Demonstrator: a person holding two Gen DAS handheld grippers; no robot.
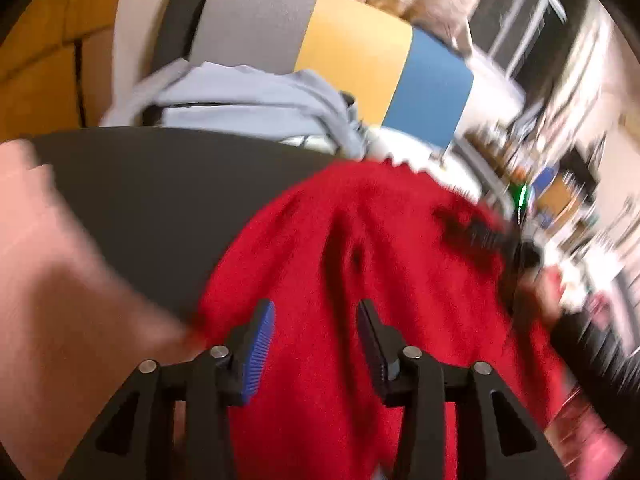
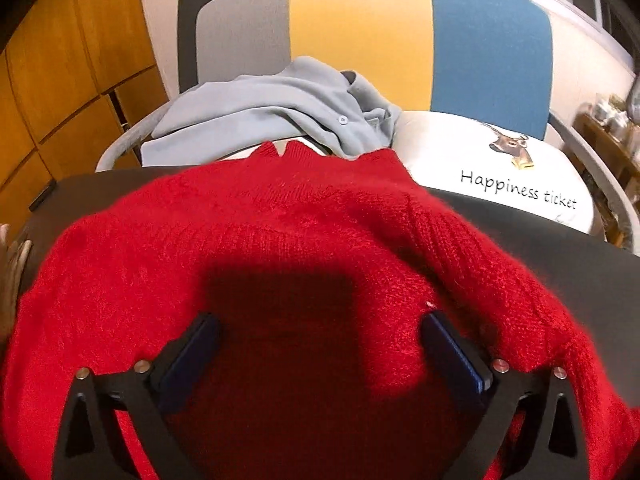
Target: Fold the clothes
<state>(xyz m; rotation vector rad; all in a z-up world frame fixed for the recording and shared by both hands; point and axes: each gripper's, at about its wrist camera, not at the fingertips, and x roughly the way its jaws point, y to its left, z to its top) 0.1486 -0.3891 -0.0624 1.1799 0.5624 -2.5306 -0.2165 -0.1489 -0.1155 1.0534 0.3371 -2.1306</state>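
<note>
Red sweater (image 2: 280, 240) spread on the dark tabletop (image 2: 560, 240), both grippers released above it.

Right gripper (image 2: 320, 344): the 2 fingers are spread wide, nothing between them, hovering over the sweater's middle with a dark square shadow on the knit just ahead. Left gripper (image 1: 316, 340): fingers apart, no fabric pinched, also over the red knit; that view is motion-blurred, so detail on its right side can't be made out. The sweater reaches the tabletop's far edge, where its zigzag edge overhangs slightly. Beyond that edge: a light blue shirt (image 2: 260, 116) crumpled on a chair with a grey/yellow/blue striped back (image 2: 360, 32), next to a white cushion (image 2: 500, 168) printed with a deer and "Happiness ticket".
</note>
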